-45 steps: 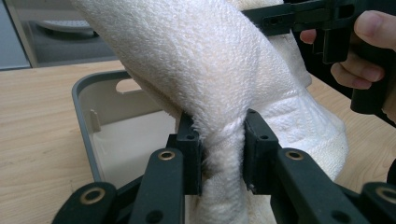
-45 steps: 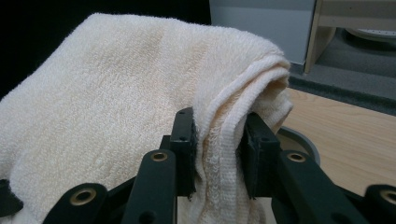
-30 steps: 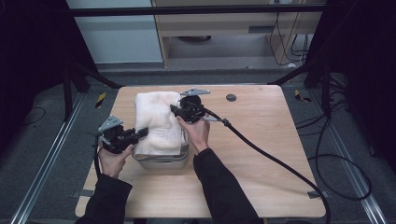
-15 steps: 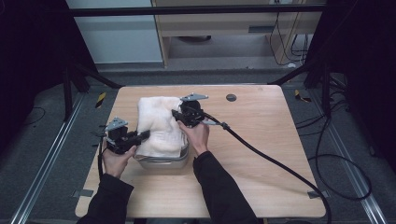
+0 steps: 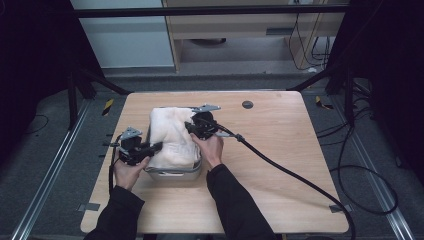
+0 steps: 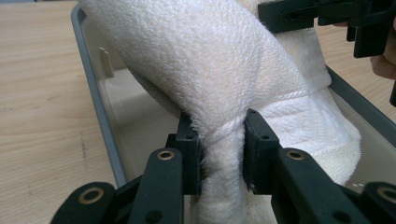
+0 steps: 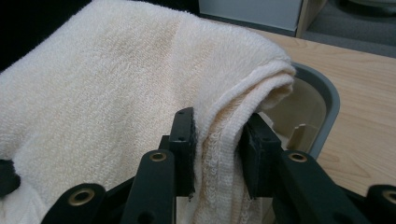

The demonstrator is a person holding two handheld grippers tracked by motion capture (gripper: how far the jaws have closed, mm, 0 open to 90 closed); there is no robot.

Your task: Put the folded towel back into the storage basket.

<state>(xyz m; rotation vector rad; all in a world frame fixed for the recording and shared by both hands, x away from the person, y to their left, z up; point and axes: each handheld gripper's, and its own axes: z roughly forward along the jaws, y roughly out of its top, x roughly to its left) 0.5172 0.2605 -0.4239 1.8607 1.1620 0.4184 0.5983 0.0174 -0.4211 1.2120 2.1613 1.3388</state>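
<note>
Lying folded across a grey plastic tub (image 5: 172, 173) on the wooden table (image 5: 280, 165): a cream terry towel (image 5: 172, 135). Pinching its near side edge, jaws clenched on a bunched fold: left gripper (image 6: 222, 149). Clamping the hemmed edge on the opposite side: right gripper (image 7: 217, 140).
</note>
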